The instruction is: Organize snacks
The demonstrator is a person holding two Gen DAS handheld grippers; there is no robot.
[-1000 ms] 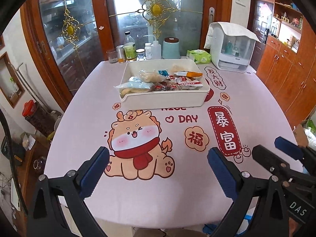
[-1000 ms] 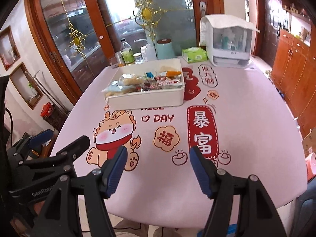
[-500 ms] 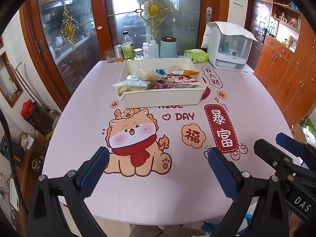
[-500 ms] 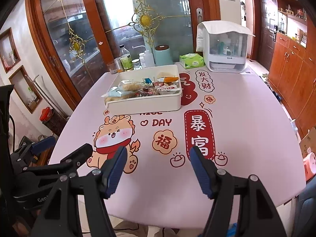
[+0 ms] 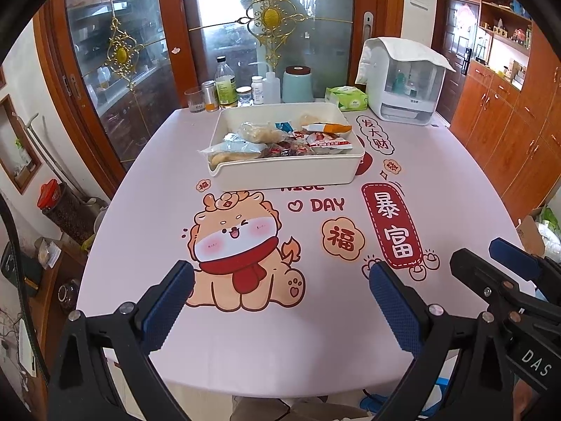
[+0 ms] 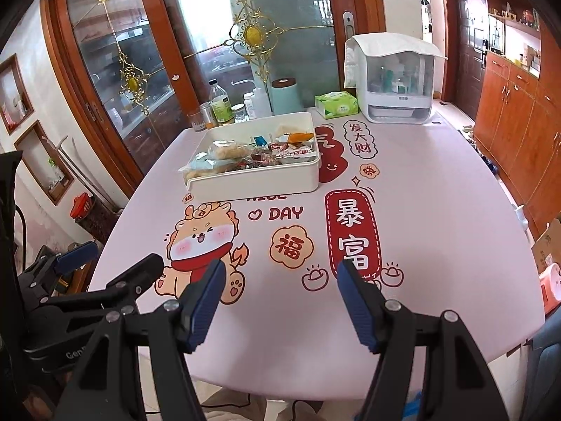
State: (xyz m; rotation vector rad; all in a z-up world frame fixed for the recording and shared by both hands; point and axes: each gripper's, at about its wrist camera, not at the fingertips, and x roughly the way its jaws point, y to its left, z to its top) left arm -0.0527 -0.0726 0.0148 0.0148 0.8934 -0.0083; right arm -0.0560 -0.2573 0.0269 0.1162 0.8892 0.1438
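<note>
A: Far along yet?

B: Hard to judge as anything but the start, or the very end. All snacks (image 5: 280, 140) piled loose in the white tray (image 5: 284, 172), toward the far edge of the table (image 5: 438, 182), left of its middle. None lying out on the cloth. No second container visible for sorting into.

A: Sorted inside the tray?

B: Looks jumbled: pale bags at the tray's left end, red wrappers in the middle, an orange-tipped packet toward its right. Probably still to be arranged, though not certain from here.

A: And the jaws?

B: Left gripper (image 5: 280, 301) spread wide, nothing between. Right gripper (image 6: 280, 298) likewise spread, empty. Both hovering over the near edge, well apart from the tray.

A: Room to move?

B: Plenty. Whole near half bare apart from the printed cartoon and lettering. Right edge open too. Crowding only along the far edge: bottles (image 5: 226, 86), a glass, a mint canister (image 5: 298, 86), a tissue pack (image 5: 345, 98) and a white appliance (image 5: 403, 84) at the far right corner. Tight behind the tray, so better approached from the near side.
</note>
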